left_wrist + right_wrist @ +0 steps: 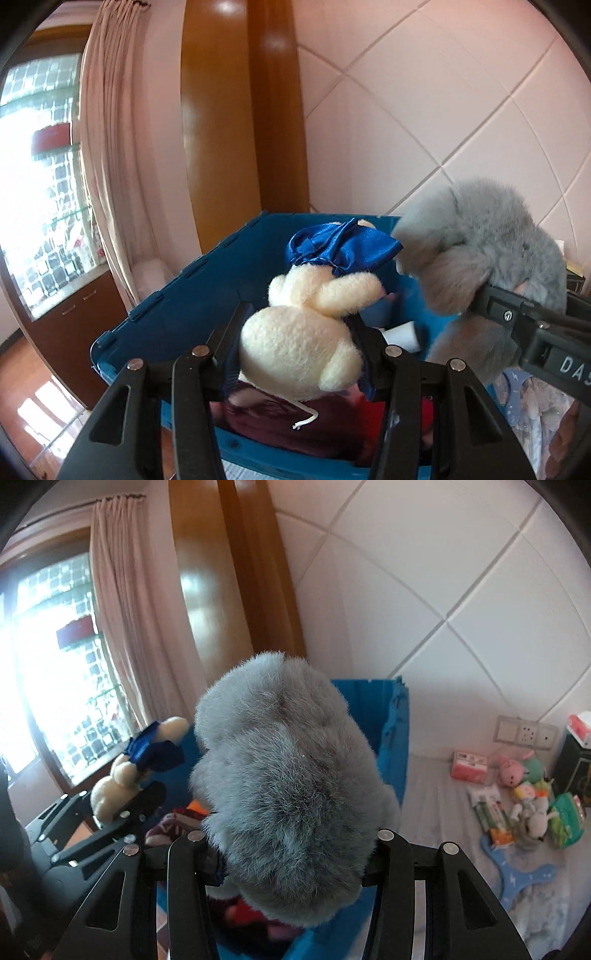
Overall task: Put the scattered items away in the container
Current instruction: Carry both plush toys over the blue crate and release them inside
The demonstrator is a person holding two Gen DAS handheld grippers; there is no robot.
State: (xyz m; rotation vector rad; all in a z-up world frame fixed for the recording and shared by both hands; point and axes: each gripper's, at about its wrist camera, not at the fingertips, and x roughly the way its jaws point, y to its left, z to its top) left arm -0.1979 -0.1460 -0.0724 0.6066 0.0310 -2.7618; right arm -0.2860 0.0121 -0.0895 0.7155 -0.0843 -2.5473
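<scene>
My left gripper (299,332) is shut on a cream plush toy with a blue satin bow (306,332) and holds it above the open blue crate (177,295). My right gripper (291,834) is shut on a fluffy grey plush toy (288,775), also above the crate (395,738). The grey toy (480,266) and the right gripper (517,321) show at the right of the left wrist view. The cream toy (118,775) and the left gripper (144,794) show at the left of the right wrist view. Red and dark clothes (295,424) lie inside the crate.
To the right of the crate, on a pale bedspread (443,794), lie a pink packet (469,764), small plush toys (517,771), packets (491,812), a green pack (565,812) and a blue hanger (517,867). A padded wall, a wooden panel and a curtained window stand behind.
</scene>
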